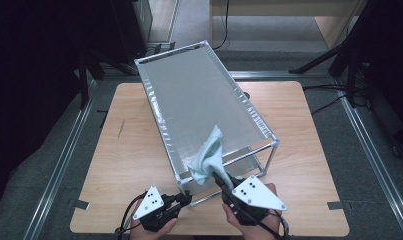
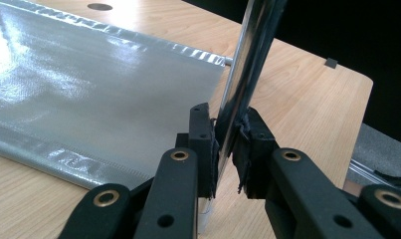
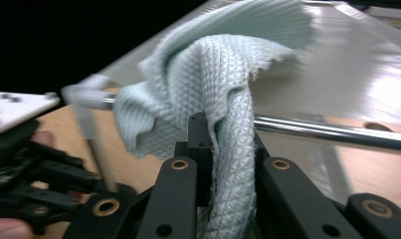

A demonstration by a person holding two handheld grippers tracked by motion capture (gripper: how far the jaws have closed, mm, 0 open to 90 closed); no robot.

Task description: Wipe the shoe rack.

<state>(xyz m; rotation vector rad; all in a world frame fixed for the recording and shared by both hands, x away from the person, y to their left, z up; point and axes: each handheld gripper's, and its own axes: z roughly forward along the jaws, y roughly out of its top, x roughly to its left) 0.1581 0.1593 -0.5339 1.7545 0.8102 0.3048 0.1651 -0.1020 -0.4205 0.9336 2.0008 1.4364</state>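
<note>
A person's two hands are working at a light wooden table [image 1: 129,150], each holding a black two-jaw gripper. A long rectangular rack [image 1: 204,107] of shiny chrome tubing is standing diagonally across the tabletop, its upper level covered by a taut silver-grey sheet [image 1: 194,95] with crinkled, stitched-looking edges that is catching the overhead light.

The right gripper [image 1: 220,176] is clamping a pale mint-green cloth [image 1: 207,156] at the rack's near end. In the right gripper view the cloth [image 3: 223,99] is showing a fine waffle weave, bunched into a thick twisted roll where it is passing between the jaws and flaring out above them into loose folds with a slightly frayed edge. From the high view the cloth is rising as a crumpled peak over the near edge of the silver sheet, its lower part draping over the rack's front crossbar.

The left gripper [image 1: 188,198] is closing on the rack's near-left upright post [image 2: 248,64]; in the left gripper view both worn foam pads [image 2: 208,144] are pressing against the polished tube from either side, just above the tabletop. A lower silver-grey sheet [image 2: 88,94] is lying close above the wood beyond the jaws.

A white three-cornered plate with dark dots is sitting on top of each gripper. The left hand [image 1: 156,231] and right hand [image 1: 254,220] are entering from the table's near edge.
</note>
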